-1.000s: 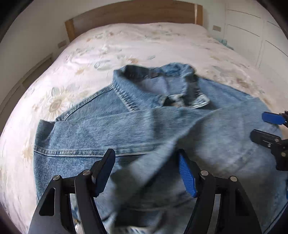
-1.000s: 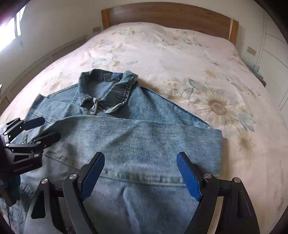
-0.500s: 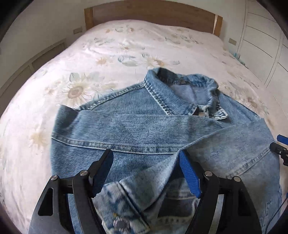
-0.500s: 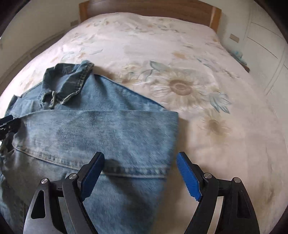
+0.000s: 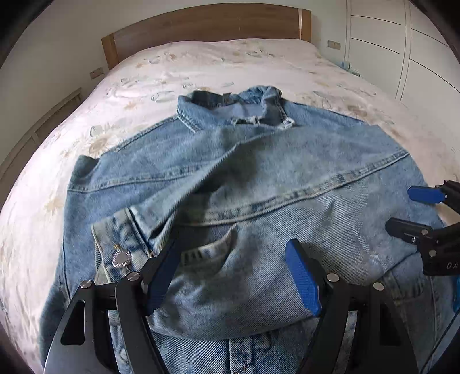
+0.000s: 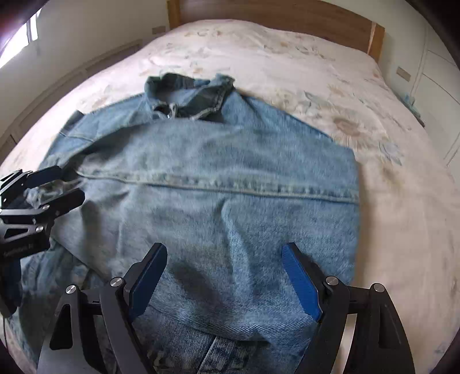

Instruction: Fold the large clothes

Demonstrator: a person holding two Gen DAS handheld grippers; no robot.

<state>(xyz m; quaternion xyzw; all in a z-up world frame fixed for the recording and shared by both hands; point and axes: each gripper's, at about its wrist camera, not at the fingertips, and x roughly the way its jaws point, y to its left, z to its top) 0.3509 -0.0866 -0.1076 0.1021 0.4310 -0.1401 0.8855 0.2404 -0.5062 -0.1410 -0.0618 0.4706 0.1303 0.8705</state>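
Left wrist view: I hold my left gripper (image 5: 233,276) and right gripper (image 6: 222,280) with jaws apart above the jacket (image 5: 258,184), collar (image 5: 230,109) at twelve o'clock, probably choosing a fold line.

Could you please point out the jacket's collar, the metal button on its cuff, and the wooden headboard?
Collar (image 5: 230,108), left wrist view, on the pale inner neckband.
Button (image 5: 121,259), left wrist view, on its shiny face.
Headboard (image 5: 201,26), left wrist view, on the middle of the wooden panel.
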